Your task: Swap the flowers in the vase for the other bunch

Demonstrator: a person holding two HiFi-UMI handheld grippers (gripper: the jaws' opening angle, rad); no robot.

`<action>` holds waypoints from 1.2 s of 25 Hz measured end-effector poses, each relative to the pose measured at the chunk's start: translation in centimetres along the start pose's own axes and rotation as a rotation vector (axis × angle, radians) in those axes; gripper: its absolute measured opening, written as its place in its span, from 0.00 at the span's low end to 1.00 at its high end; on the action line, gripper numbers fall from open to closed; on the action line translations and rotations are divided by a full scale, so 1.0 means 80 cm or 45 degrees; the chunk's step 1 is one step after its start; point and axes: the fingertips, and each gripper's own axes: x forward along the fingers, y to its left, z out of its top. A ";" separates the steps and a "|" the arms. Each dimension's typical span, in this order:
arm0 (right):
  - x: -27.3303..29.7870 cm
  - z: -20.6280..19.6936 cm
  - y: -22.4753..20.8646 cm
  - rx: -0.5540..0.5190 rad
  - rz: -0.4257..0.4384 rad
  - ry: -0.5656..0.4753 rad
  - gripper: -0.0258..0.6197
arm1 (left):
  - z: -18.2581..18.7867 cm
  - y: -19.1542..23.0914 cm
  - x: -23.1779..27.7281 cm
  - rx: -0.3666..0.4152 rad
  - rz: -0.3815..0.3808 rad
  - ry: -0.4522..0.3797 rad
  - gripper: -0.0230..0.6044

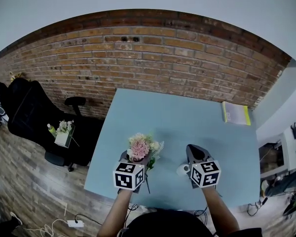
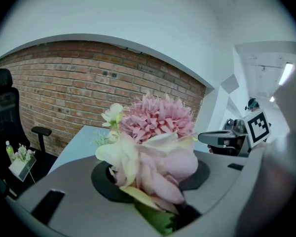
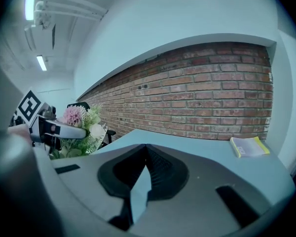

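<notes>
A bunch of pink and cream flowers [image 1: 140,147] stands up between the jaws of my left gripper [image 1: 138,160], which is shut on its stems above the near part of the blue table [image 1: 187,117]. In the left gripper view the blooms [image 2: 155,132] fill the gap between the jaws. A small white vase [image 1: 182,170] sits on the table right beside my right gripper [image 1: 194,149]. The right gripper [image 3: 145,147] is shut with nothing in it. Another small bunch [image 1: 64,127] stands in a clear holder by the black chair to the left.
A yellow book [image 1: 235,113] lies at the table's far right corner, also visible as the book [image 3: 249,146] in the right gripper view. A black office chair [image 1: 34,110] stands left of the table, and a brick wall [image 1: 153,58] runs behind it. Cables lie on the floor [image 1: 49,226].
</notes>
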 end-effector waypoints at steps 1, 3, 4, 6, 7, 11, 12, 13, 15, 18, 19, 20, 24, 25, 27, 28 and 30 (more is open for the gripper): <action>-0.004 0.000 -0.006 0.006 -0.008 -0.005 0.06 | 0.003 -0.007 0.003 0.011 -0.009 -0.004 0.36; -0.014 -0.001 -0.017 0.018 -0.024 -0.011 0.06 | 0.008 -0.020 0.008 0.030 -0.024 -0.008 0.36; -0.018 -0.002 -0.022 0.023 -0.033 -0.013 0.06 | 0.010 -0.026 0.011 0.039 -0.031 -0.009 0.36; -0.028 -0.005 -0.033 0.035 -0.049 -0.016 0.06 | 0.013 -0.039 0.016 0.055 -0.043 -0.009 0.36; -0.033 -0.006 -0.038 0.042 -0.057 -0.018 0.06 | 0.014 -0.046 0.019 0.061 -0.050 -0.009 0.36; -0.052 -0.011 -0.061 0.061 -0.090 -0.031 0.06 | 0.021 -0.075 0.032 0.084 -0.096 -0.023 0.36; -0.056 -0.013 -0.067 0.065 -0.098 -0.033 0.06 | 0.022 -0.082 0.036 0.090 -0.106 -0.027 0.36; -0.060 -0.014 -0.072 0.071 -0.104 -0.033 0.06 | 0.024 -0.090 0.039 0.096 -0.115 -0.030 0.36; -0.067 -0.018 -0.082 0.080 -0.114 -0.029 0.06 | 0.026 -0.103 0.045 0.111 -0.132 -0.036 0.36; -0.078 -0.023 -0.096 0.092 -0.131 -0.026 0.06 | 0.030 -0.121 0.052 0.140 -0.154 -0.057 0.36; -0.081 -0.024 -0.100 0.096 -0.136 -0.026 0.06 | 0.032 -0.127 0.054 0.150 -0.161 -0.069 0.36; -0.085 -0.025 -0.104 0.100 -0.140 -0.026 0.06 | 0.034 -0.132 0.057 0.158 -0.169 -0.082 0.36; -0.095 -0.030 -0.119 0.113 -0.157 -0.022 0.06 | 0.050 -0.150 0.064 0.193 -0.180 -0.159 0.36; -0.098 -0.032 -0.122 0.117 -0.161 -0.021 0.06 | 0.054 -0.154 0.065 0.207 -0.179 -0.178 0.36; -0.103 -0.036 -0.128 0.126 -0.172 -0.019 0.06 | 0.060 -0.163 0.067 0.226 -0.188 -0.208 0.36; -0.105 -0.037 -0.131 0.130 -0.178 -0.020 0.06 | 0.063 -0.167 0.069 0.232 -0.195 -0.218 0.36; -0.109 -0.038 -0.137 0.139 -0.191 -0.023 0.06 | 0.067 -0.174 0.074 0.247 -0.209 -0.233 0.36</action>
